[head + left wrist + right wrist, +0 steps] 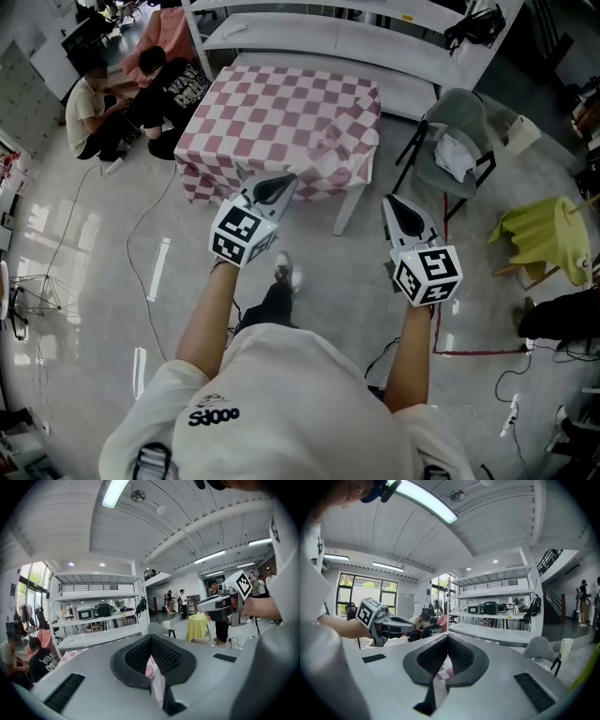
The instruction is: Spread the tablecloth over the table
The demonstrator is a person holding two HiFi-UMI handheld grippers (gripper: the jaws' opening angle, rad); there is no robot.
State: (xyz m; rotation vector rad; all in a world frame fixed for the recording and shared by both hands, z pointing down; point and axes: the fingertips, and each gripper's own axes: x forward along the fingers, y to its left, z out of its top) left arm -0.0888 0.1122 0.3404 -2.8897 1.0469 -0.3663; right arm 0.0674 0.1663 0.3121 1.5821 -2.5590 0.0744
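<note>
Tablecloth (281,117) in pink and white checks covers the bench (349,211) ahead of and below both tongs, its top lying mostly flat and its edges hanging down the sides nearest the person. Left tongs (284,182) are pressed fully together with nothing between them; seen from the head view, their tips line up with the near hem of the cloth. Right tongs (390,201), equally closed and empty, hang just off the bench's near right corner, apart from the fabric. Checks glimpsed under each pair's tips appear to be the cloth farther off, not a pinched fold. Spreading looks essentially finished; what may remain, judging by how the cloth lies, is smoothing a small rumple toward its right side and evening the drop
</note>
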